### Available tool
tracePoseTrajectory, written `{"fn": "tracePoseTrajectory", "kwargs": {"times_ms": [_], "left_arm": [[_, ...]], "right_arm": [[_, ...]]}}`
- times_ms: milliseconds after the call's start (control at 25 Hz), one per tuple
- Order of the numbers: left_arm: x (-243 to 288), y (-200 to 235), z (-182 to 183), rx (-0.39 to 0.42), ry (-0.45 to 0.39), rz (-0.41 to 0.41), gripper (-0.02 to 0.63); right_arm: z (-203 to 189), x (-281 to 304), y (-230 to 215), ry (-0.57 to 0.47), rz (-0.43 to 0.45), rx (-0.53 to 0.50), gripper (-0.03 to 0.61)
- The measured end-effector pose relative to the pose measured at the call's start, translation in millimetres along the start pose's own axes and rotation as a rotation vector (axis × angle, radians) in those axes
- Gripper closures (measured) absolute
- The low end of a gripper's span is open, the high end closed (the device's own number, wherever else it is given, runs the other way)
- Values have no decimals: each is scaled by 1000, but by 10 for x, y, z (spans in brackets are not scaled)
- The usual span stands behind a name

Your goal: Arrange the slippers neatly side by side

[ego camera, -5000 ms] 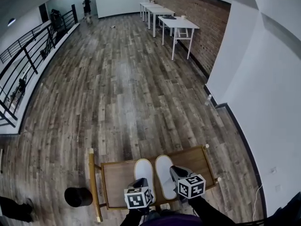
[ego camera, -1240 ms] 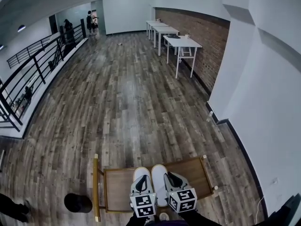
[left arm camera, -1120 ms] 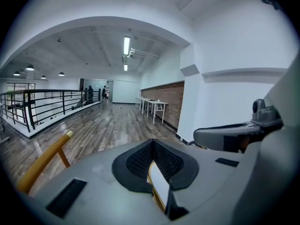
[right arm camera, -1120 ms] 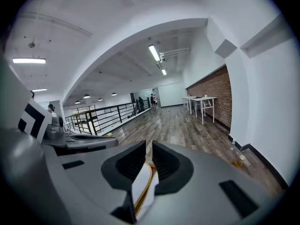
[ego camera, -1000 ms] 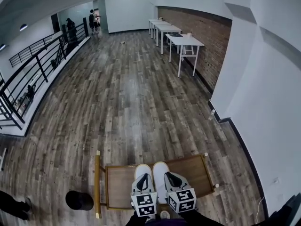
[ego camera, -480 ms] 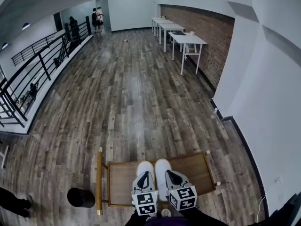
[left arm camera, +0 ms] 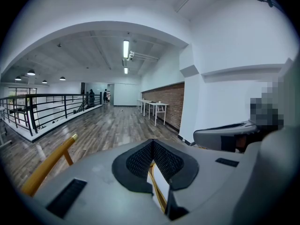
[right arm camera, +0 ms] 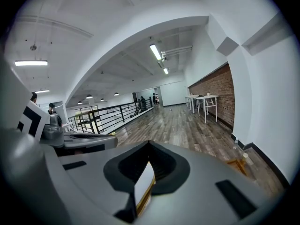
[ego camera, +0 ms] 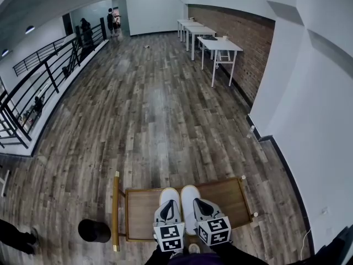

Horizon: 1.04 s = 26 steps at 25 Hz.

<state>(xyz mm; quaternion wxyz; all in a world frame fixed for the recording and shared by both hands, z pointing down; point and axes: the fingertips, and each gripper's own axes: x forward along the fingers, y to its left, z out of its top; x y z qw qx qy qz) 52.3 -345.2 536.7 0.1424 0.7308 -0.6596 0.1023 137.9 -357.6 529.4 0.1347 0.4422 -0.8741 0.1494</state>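
Note:
Two white slippers lie side by side on a low wooden table [ego camera: 226,195], the left slipper [ego camera: 169,194] touching the right slipper [ego camera: 189,192], toes pointing away from me. My left gripper [ego camera: 170,203] hangs over the left slipper's near end, and my right gripper [ego camera: 197,202] over the right one's. In the left gripper view the left gripper [left arm camera: 152,142] has its jaws shut tip to tip, with a strip of white slipper [left arm camera: 161,184] showing beneath. The right gripper [right arm camera: 149,143] is likewise shut, above a white slipper [right arm camera: 144,182]. Neither holds anything.
A yellow wooden rail [ego camera: 115,211] runs along the table's left side, with a round black object [ego camera: 91,231] on the floor beside it. A white wall [ego camera: 309,120] stands to the right. White tables [ego camera: 220,46] line the brick wall; a black railing [ego camera: 38,76] and distant people [ego camera: 113,18] are far off.
Since five seconds ago both grippers have drawn closer together over the slippers. Over the last second only the head view has shifted a little; the slippers lie as before.

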Motion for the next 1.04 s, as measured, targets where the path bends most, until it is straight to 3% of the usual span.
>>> {"fn": "tracePoseTrajectory", "kwargs": {"times_ms": [1040], "left_arm": [[-39,9,-28,6,18,0,614]], "right_arm": [[16,3,60,9,5,-4,580]]}}
